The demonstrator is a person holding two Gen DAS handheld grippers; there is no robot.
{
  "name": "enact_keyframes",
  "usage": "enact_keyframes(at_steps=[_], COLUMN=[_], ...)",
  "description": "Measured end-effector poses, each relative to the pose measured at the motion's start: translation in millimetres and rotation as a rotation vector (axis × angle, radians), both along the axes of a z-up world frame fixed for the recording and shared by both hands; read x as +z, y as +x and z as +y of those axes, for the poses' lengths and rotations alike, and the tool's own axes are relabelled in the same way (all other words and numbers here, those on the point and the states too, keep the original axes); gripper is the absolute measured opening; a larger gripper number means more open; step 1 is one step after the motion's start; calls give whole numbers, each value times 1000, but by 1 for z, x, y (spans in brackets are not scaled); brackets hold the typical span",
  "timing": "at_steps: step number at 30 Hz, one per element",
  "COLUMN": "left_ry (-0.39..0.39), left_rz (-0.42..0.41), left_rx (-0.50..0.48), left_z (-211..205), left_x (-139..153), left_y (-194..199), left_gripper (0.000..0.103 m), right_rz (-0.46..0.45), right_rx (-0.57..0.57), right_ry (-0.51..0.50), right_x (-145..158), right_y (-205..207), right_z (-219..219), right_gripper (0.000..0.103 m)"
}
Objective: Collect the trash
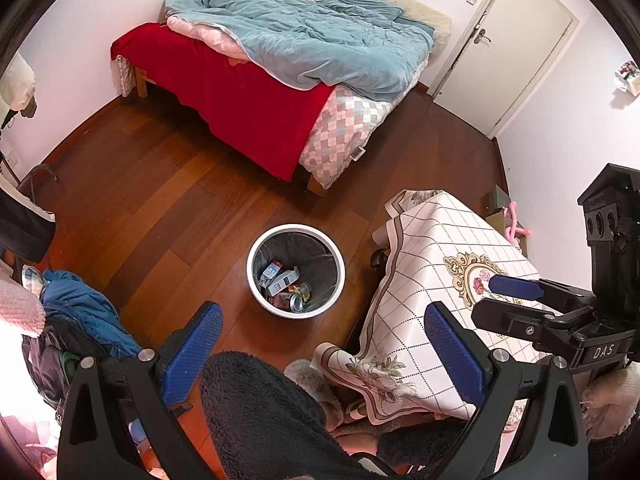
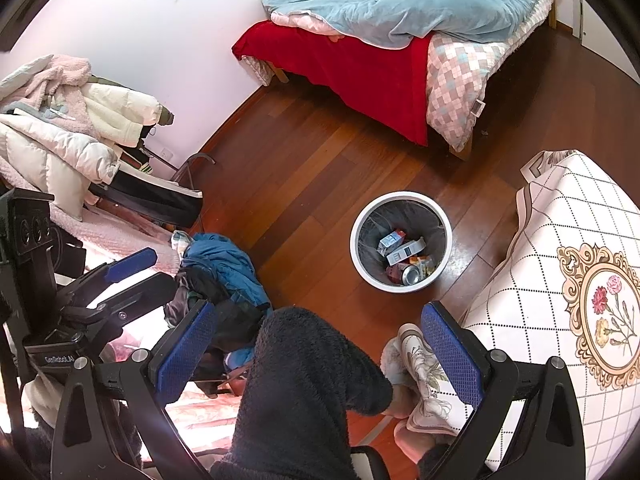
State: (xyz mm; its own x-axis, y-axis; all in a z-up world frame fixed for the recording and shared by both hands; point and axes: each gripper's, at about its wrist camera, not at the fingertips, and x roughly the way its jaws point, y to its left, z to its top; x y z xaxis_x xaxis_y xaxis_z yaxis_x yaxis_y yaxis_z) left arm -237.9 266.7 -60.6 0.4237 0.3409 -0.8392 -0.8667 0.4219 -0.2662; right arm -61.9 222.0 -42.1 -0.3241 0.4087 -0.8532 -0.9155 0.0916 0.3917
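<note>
A white round trash bin with a dark liner stands on the wooden floor; it also shows in the right wrist view. Inside lie cartons, a crushed can and wrappers. My left gripper is open and empty, held high above the floor, near side of the bin. My right gripper is open and empty, also high, and it shows at the right of the left wrist view. The left gripper shows at the left of the right wrist view. A dark fleece leg fills the gap between each gripper's fingers.
A small table with a white checked cloth stands right of the bin. A bed with red and blue covers lies beyond. A pile of clothes lies left, coats on a rack. A door is far right.
</note>
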Motion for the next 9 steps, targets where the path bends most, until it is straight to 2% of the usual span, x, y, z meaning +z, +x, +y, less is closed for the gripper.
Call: enact_keyframes(at_steps=[9], left_ry=[17], left_rz=[-13], left_rx=[-1], left_z=[-3], left_x=[4], left_y=[2], left_gripper=[103], right_rz=[6], right_rx=[4], right_ry=[0], right_x=[2], right_y=[1], right_z=[-2], right_gripper=[103])
